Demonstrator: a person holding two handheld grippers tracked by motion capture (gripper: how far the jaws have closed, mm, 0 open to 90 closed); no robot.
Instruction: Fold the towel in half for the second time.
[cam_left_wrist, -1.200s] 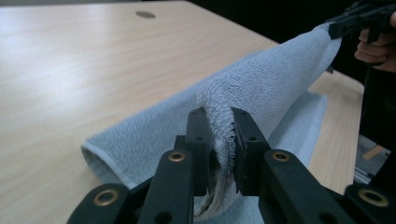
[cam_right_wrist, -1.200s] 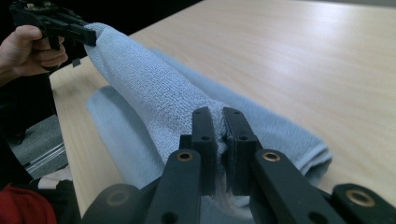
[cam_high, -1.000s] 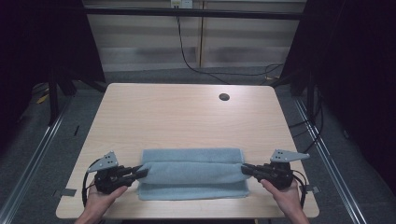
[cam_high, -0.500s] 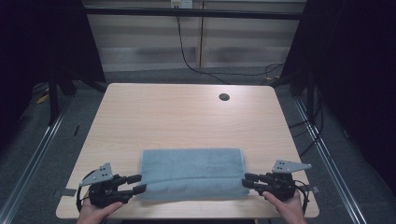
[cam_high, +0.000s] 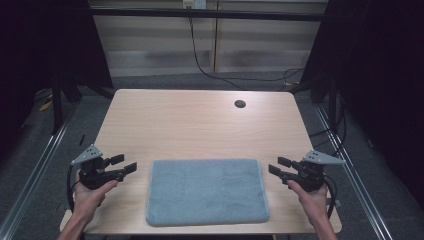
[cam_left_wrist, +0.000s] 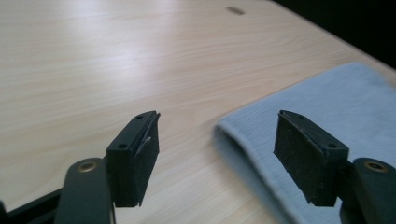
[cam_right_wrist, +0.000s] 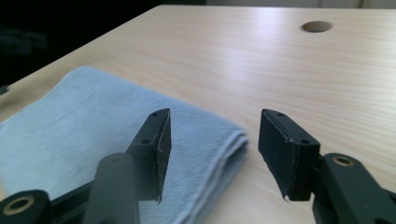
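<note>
Near the front edge of the surface (cam_high: 200, 115), well short of its round cable hole (cam_high: 240, 104), the folded blue towel (cam_high: 207, 191) lay flat between the left gripper (cam_high: 124, 164) and the right gripper (cam_high: 277, 165), whose fingers had just been opening and stood apart, holding nothing, just off the towel's short ends. It looked soft, light and limp, likely to sag, so pinching all layers at a corner seemed best. From the right gripper view the stacked layers at the towel's end (cam_right_wrist: 224, 140) showed, where the high view gave a plain rectangle.

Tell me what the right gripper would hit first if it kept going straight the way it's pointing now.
Most likely the folded blue towel. The right gripper points across the table toward the towel's near edge, its jaws open and empty, having just been opening. Only bare tabletop lies between; its height is hard to judge.
</note>
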